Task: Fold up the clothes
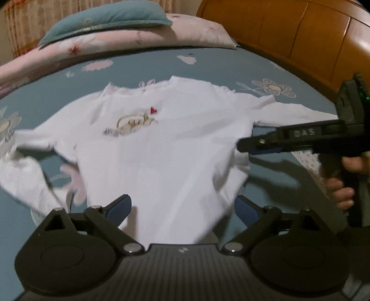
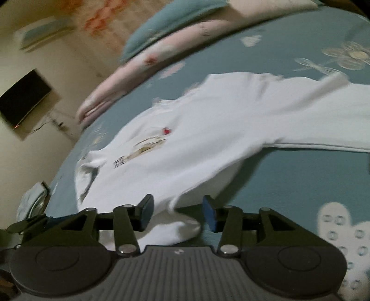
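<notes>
A white long-sleeved shirt (image 1: 166, 143) with a small printed picture on its chest lies spread on the blue flowered bed sheet (image 1: 219, 67), collar toward the far side. My left gripper (image 1: 182, 208) is open over the shirt's hem, fingers wide apart on either side of the cloth. My right gripper (image 2: 177, 214) is open too, with the shirt's lower corner (image 2: 178, 229) lying between its fingers. The right gripper also shows in the left wrist view (image 1: 245, 145), at the shirt's right edge. The shirt also shows in the right wrist view (image 2: 208, 129), both sleeves stretched out.
A pink flowered quilt (image 1: 129, 39) with a teal pillow (image 1: 104, 20) lies at the far side of the bed. A wooden headboard (image 1: 300, 34) stands at the right. A dark wall-mounted screen (image 2: 25, 97) hangs on the wall beyond the bed.
</notes>
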`<state>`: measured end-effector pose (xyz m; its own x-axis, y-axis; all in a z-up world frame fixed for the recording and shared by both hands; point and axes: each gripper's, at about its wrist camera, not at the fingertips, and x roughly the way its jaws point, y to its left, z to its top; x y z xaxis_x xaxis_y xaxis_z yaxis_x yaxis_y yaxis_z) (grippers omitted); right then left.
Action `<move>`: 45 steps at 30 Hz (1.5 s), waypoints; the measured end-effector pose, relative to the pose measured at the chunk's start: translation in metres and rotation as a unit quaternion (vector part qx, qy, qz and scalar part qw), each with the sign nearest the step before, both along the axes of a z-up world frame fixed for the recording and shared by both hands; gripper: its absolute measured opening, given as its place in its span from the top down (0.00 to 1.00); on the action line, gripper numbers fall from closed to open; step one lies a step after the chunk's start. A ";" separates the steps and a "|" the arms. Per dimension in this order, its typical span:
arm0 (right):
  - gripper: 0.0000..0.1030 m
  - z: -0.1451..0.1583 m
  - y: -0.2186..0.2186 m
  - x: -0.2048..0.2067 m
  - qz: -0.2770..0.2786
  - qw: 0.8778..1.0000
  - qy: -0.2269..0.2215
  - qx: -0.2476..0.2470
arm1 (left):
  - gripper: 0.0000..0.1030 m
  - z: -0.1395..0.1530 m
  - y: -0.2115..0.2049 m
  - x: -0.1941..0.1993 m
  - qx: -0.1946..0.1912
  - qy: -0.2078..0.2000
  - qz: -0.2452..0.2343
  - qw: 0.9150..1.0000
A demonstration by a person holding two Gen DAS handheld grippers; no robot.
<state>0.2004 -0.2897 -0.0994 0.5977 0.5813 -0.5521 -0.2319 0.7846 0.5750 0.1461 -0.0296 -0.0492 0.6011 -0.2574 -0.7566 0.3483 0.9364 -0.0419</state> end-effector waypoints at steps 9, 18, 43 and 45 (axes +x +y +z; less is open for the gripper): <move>0.43 -0.014 0.035 0.003 0.093 0.987 -0.092 -0.097 | 0.07 0.004 0.002 -0.030 -0.003 -0.002 0.004 1.000; 0.95 -0.002 0.015 -0.012 0.106 0.989 -0.076 -0.069 | 0.07 0.005 0.010 -0.030 0.004 -0.011 0.022 1.000; 0.88 0.031 -0.065 -0.035 -0.049 0.980 0.002 -0.193 | 0.07 0.021 0.009 -0.040 -0.006 -0.029 0.021 0.999; 0.84 0.026 -0.065 -0.036 -0.064 0.978 0.012 -0.200 | 0.07 0.017 0.013 -0.039 0.004 -0.020 0.028 0.999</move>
<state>0.1646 -0.3551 -0.0737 0.6353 0.2370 -0.7350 -0.1061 0.9695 0.2209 0.1073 -0.0167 -0.0318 0.6445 -0.2177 -0.7330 0.2972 0.9545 -0.0221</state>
